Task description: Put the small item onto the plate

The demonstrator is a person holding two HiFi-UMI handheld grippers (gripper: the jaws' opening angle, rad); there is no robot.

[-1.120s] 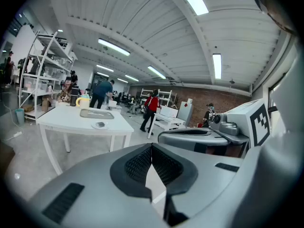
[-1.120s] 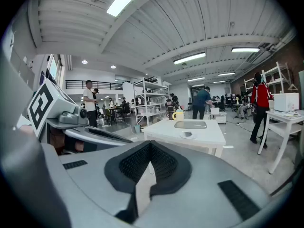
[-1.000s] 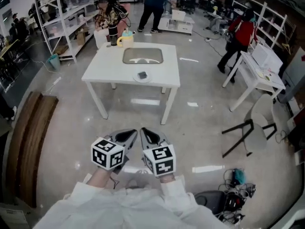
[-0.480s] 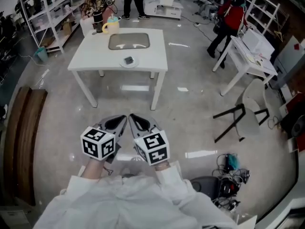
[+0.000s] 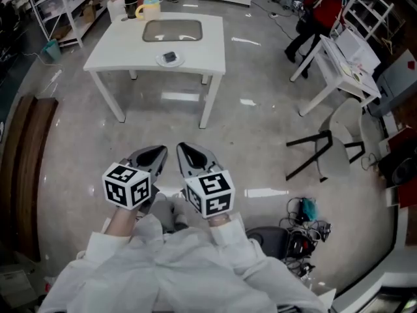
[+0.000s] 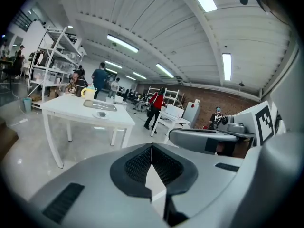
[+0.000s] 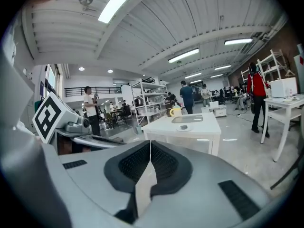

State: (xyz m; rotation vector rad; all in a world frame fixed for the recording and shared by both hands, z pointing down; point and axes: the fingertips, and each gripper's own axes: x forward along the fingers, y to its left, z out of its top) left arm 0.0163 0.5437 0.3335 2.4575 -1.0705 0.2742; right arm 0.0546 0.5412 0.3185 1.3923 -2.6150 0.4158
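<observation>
A white table (image 5: 130, 44) stands well ahead of me across the floor. On it, near its front edge, a small dark item (image 5: 169, 57) lies on a white plate (image 5: 160, 60). The same plate (image 6: 100, 115) shows far off in the left gripper view, and the plate (image 7: 183, 128) shows in the right gripper view too. My left gripper (image 5: 158, 152) and right gripper (image 5: 181, 150) are held side by side close to my body, over the floor, far short of the table. Both are shut with nothing between the jaws.
A grey tray (image 5: 172, 30) and a yellow-green jug (image 5: 148, 7) sit at the table's far side. A second white table (image 5: 342, 54) and a tipped chair (image 5: 329, 154) stand to the right. Cables (image 5: 301, 230) lie on the floor at lower right. Shelving (image 5: 58, 5) and a wooden bench (image 5: 26, 168) are on the left.
The table has come closer and slid up and left in the head view. Both grippers stay shut, side by side in front of me.
</observation>
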